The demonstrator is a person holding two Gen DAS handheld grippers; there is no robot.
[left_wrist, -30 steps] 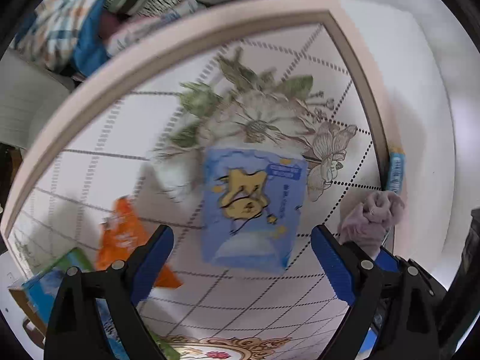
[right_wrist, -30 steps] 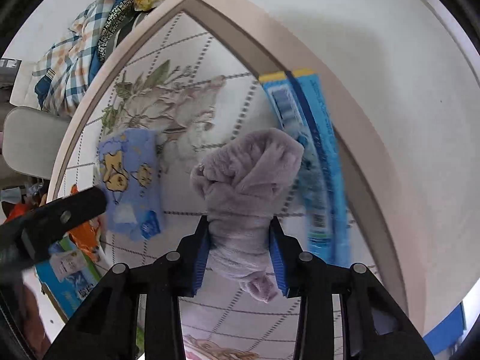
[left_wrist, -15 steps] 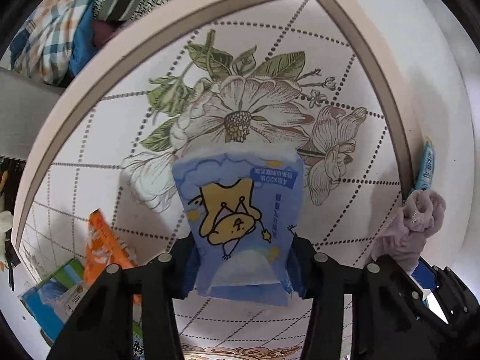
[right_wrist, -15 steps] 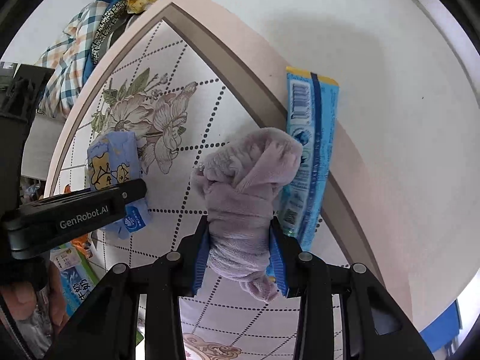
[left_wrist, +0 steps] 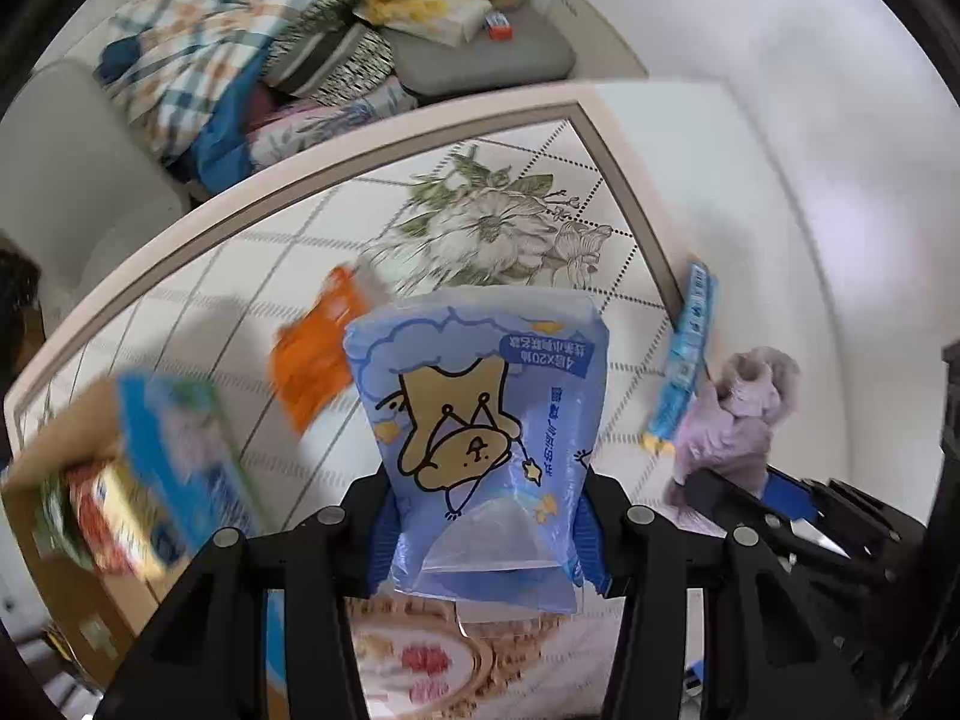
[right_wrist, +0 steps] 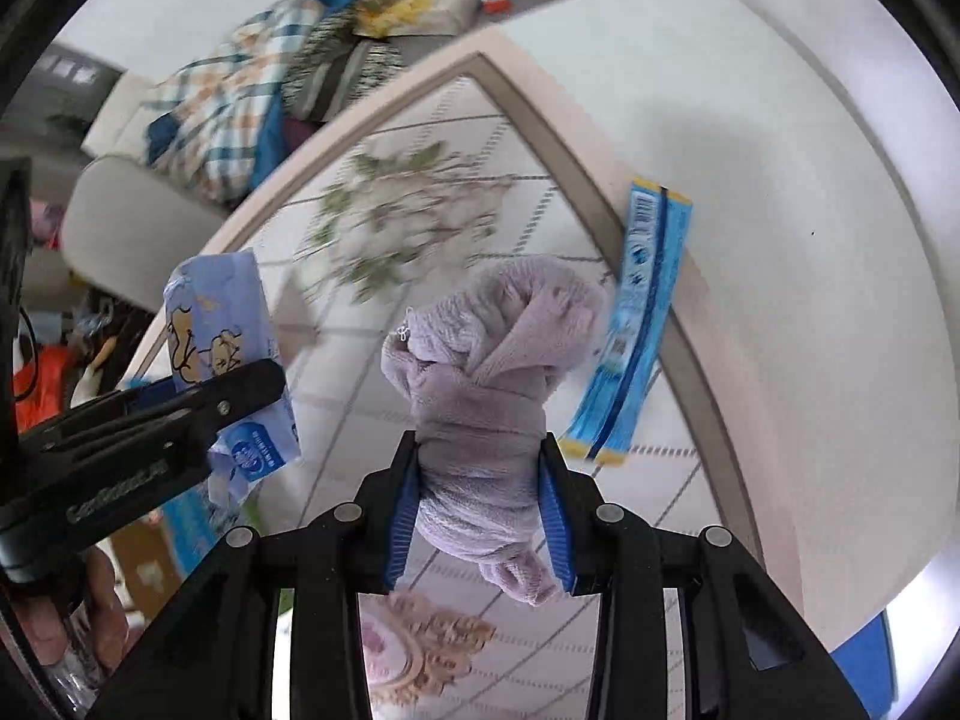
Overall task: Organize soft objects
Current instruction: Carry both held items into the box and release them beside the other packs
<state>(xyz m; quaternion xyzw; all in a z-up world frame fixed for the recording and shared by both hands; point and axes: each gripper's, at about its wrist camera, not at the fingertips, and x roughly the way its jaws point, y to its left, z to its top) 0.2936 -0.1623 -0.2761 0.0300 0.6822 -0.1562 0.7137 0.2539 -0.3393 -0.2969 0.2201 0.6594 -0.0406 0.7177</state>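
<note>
My left gripper point(left_wrist: 480, 531) is shut on a light blue tissue pack point(left_wrist: 480, 420) with a yellow cartoon bear, held up above the floral tabletop point(left_wrist: 240, 276). The pack also shows at the left of the right wrist view point(right_wrist: 222, 324). My right gripper point(right_wrist: 480, 510) is shut on a rolled lilac towel point(right_wrist: 492, 360), also lifted off the table. The towel shows at the right of the left wrist view point(left_wrist: 738, 414).
An orange packet point(left_wrist: 318, 354) lies on the table. A long blue packet point(right_wrist: 636, 324) lies on the table's right border. An open cardboard box point(left_wrist: 114, 480) with packages stands at the left. A sofa with piled clothes point(left_wrist: 198, 72) is behind the table.
The left gripper closed on the tissue pack and lifted it off the table. The right gripper rose with the towel. Both views now show more of the room.
</note>
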